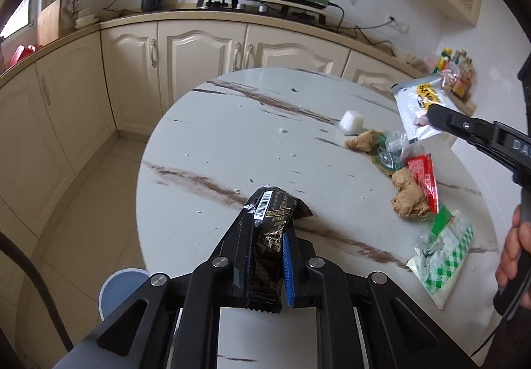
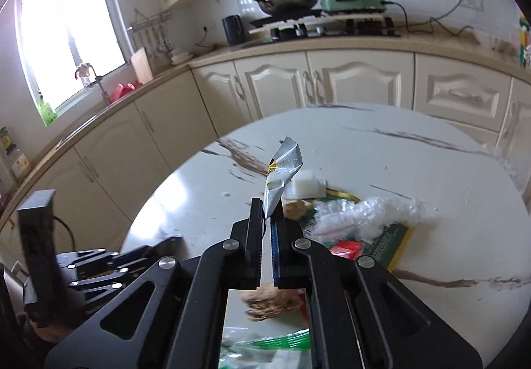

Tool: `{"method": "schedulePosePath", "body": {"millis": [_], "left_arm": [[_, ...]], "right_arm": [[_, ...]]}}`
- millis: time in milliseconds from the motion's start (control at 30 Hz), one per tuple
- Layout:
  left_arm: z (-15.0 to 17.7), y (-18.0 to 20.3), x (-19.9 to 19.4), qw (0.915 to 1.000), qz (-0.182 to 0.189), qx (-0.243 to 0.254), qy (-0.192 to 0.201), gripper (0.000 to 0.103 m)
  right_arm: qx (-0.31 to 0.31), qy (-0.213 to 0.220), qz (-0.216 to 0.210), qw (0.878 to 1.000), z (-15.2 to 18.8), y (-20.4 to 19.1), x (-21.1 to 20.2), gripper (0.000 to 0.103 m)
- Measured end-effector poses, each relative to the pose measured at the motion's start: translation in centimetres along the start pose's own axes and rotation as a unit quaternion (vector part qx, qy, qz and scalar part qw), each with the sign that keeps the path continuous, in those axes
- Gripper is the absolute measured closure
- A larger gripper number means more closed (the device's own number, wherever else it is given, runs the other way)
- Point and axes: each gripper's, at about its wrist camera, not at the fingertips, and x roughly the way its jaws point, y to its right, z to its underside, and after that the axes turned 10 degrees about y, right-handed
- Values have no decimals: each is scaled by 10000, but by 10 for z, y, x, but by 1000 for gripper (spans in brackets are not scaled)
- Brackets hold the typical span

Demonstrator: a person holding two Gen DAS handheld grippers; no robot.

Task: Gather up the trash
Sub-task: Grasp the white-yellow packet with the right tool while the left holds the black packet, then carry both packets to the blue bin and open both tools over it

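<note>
My left tongs [image 1: 265, 226] were clamped on a dark brown snack wrapper [image 1: 272, 223] with a barcode, its crumpled end sticking out past the tips just above the near edge of the round marble tabletop [image 1: 232, 136]. My right tongs [image 2: 270, 213] were pinched nearly closed on the corner of a white and silver packet [image 2: 282, 169], which hung clear of the tabletop; from the left camera the same packet [image 1: 416, 110] showed yellow print on its face. So two pieces were in hand, and I judged the job only partly done, since neither had reached a bin yet. A round blue-grey thing [image 1: 122, 289] on the floor beside the table might have been the bin, though I could not tell. Plenty was left on the tabletop: a small white plastic cup [image 1: 351, 121], two brownish lumps [image 1: 408, 199] that looked like food scraps, a red sachet [image 1: 423, 179], a green wrapper with crumpled clear film [image 2: 365, 219] lying on it, and a green-checked bag [image 1: 444, 252] near the edge. Small crumbs also dotted the surface.
</note>
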Motion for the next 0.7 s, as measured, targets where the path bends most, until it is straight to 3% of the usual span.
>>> {"method": "schedulePosePath", "body": {"millis": [100, 367, 533, 700], "left_arm": [[2, -6, -12, 9996, 179, -186, 131, 93], [5, -36, -69, 9976, 93, -464, 507, 93], [23, -87, -111, 9948, -364, -741, 591, 93], [60, -161, -137, 9878, -951, -1176, 369, 93]], "right_arm": [[-105, 45, -110, 9999, -3, -14, -7, 97], [-528, 40, -719, 9960, -7, -91, -9, 97], [-835, -105, -1315, 9877, 8, -168, 5, 97], [-1185, -419, -1861, 9745, 44, -245, 35, 97]]}}
